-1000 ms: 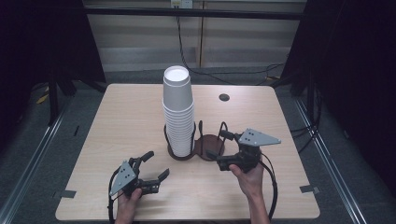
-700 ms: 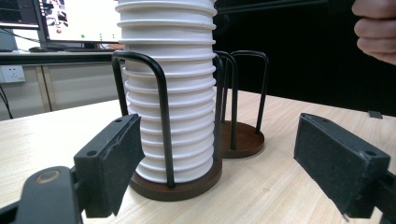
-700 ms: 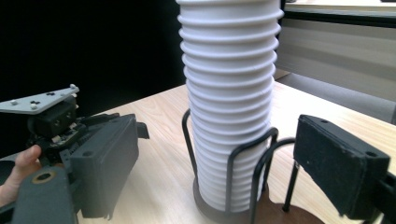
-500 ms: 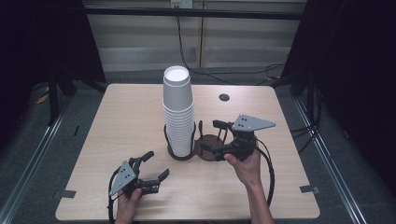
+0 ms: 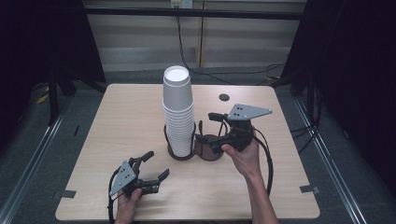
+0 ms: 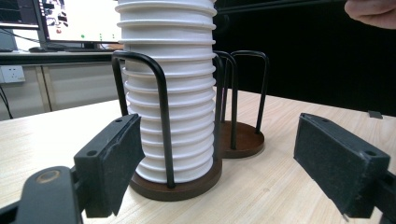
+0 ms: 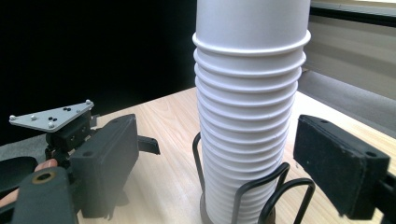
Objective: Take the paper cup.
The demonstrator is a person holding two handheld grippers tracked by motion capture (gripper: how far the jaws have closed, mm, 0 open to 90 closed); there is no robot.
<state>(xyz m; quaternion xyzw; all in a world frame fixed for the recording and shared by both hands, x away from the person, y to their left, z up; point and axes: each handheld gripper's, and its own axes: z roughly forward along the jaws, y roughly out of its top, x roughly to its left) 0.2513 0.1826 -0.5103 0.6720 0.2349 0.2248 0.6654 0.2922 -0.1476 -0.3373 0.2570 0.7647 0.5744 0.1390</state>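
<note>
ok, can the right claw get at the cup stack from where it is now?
Probably yes. The right claw is open beside the cup stack, above the empty holder, jaws either side; only the wire loops guard the low cups.

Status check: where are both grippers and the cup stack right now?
Both grippers open, empty. Right one faces cup stack, apart. Stack sits in wire holder. Nothing between.

Light wooden table [image 5: 116, 121] — wire cup holder [image 5: 196, 151], small dark disc [image 5: 224, 97].

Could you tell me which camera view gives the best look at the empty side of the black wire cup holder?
The left gripper view: the empty holder shows its brown base and wire loops unobstructed beside the cup stack. The high view has it partly covered by the right gripper; the right gripper view catches just wire loops.
</note>
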